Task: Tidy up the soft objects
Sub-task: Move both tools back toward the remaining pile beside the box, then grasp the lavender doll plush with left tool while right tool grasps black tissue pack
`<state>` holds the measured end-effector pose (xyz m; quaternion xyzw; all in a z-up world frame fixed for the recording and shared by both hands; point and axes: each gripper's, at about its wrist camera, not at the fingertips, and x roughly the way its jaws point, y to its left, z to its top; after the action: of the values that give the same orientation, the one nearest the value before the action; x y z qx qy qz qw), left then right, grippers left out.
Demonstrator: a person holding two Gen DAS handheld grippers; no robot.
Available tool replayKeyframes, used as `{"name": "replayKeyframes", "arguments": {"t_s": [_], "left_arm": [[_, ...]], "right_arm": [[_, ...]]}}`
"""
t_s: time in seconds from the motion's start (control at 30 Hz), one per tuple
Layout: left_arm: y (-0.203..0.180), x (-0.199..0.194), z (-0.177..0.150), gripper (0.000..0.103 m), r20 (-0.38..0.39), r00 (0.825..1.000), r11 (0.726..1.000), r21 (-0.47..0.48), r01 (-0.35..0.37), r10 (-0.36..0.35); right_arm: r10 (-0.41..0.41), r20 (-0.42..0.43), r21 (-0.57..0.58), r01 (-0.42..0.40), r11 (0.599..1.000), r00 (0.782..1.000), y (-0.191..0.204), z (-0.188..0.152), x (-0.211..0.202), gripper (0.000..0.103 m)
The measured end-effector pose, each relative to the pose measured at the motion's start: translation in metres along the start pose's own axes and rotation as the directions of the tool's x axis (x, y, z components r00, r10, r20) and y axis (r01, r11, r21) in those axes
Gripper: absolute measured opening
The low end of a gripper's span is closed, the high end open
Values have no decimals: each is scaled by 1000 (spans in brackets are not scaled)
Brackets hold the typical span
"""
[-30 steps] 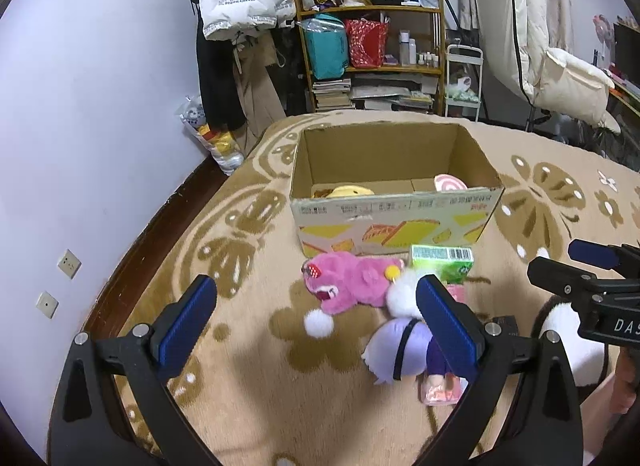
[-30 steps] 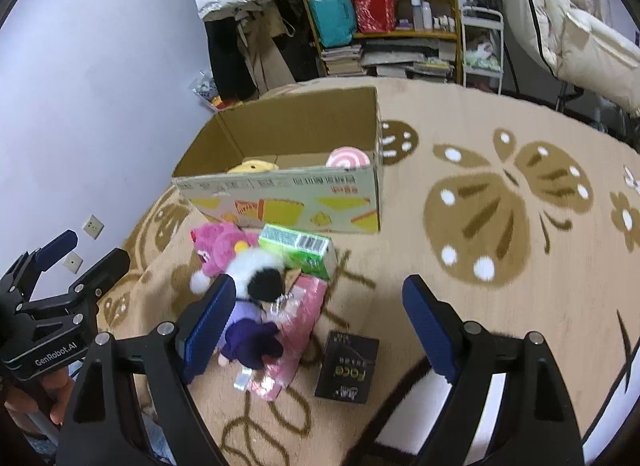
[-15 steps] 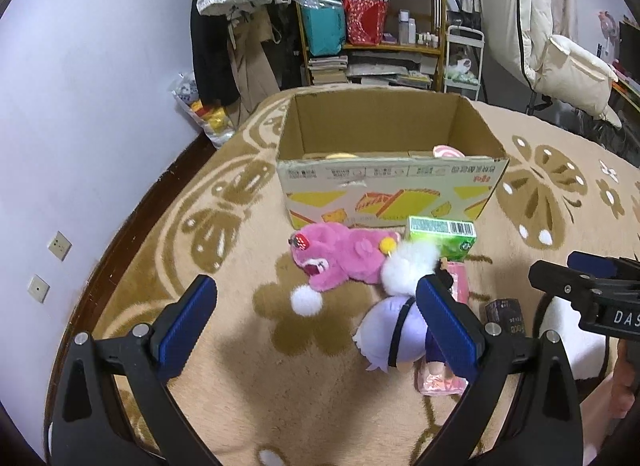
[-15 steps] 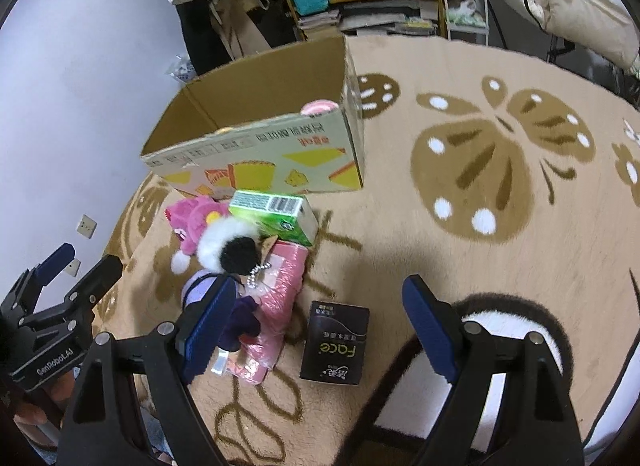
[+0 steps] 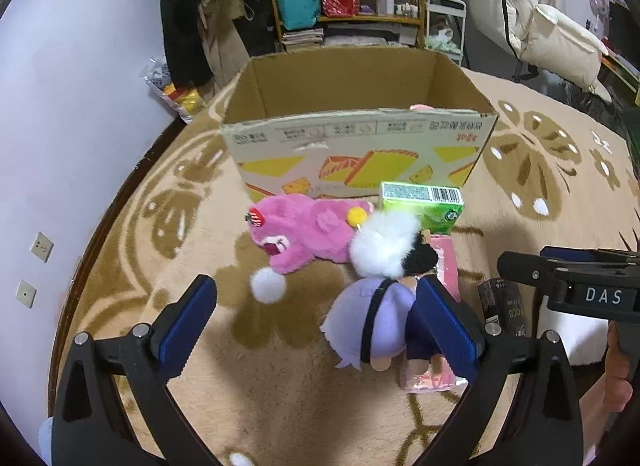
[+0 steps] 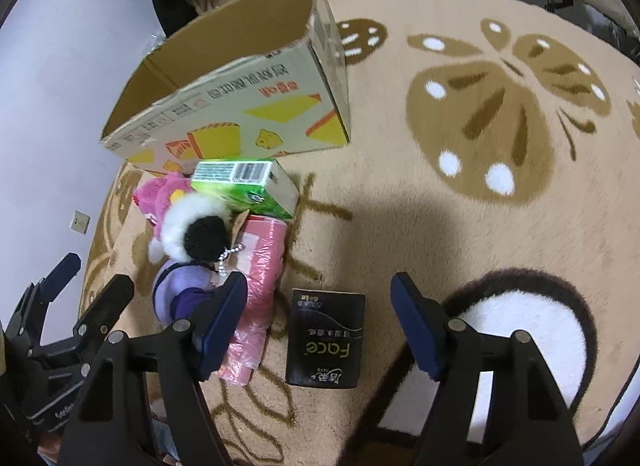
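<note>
Pink plush fur marks the bear-like toy (image 5: 304,234) lying on the beige carpet (image 5: 224,378) against the front wall of the cardboard box (image 5: 360,137), with a white-and-black pom-pom (image 5: 386,244) and a lilac plush doll (image 5: 370,326) crowded against it. My left gripper (image 5: 316,324) and right gripper (image 6: 320,330) both hang with jaws spread wide, holding nothing. Only my right view shows the whole black "Face" tissue pack (image 6: 326,340) between its fingers; my left view shows something pink just inside the box rim.
</note>
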<state>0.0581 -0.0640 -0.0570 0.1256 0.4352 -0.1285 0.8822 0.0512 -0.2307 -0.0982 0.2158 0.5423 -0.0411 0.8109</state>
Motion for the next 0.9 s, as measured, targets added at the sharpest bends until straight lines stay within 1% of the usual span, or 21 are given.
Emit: {"name": "replayKeyframes", "arguments": {"t_s": [0.03,0.07,0.13,0.47,0.63,0.7,0.73,0.77,0.9], "left_arm": [[-2,3,0,99,-7,1000,1000,2,4,-4],[-3,5,0,99,-12,1000,1000,3,8,-8],[-6,11,0,99,-25,1000,1000,7,16,-15],[-20,37,-1,99,-88,995,999,30,42,-39],[-25,50,-6,99,-129,991,998,36,46,-41],[-26,54,-8,99,-142,989,998,41,44,-38],[-27,56,-9,99,-148,988,998,42,45,-38],[-27,58,-10,99,-153,988,998,42,43,-36],[-27,66,-12,99,-187,982,998,32,46,-39]], "right_arm": [[1,-11,7,-1,1000,1000,-1,0,3,77],[3,-24,15,-2,1000,1000,-3,1,7,74],[5,-48,24,-4,1000,999,-4,1,13,70],[2,-141,55,6,998,990,-10,0,38,70],[4,-168,60,7,998,986,-10,0,49,70],[0,-169,55,10,998,986,-8,-1,51,62],[-7,-172,48,15,999,985,-7,-1,53,53],[-10,-174,43,18,999,985,-6,-1,54,51],[1,-167,33,4,999,986,-3,0,54,51]]}}
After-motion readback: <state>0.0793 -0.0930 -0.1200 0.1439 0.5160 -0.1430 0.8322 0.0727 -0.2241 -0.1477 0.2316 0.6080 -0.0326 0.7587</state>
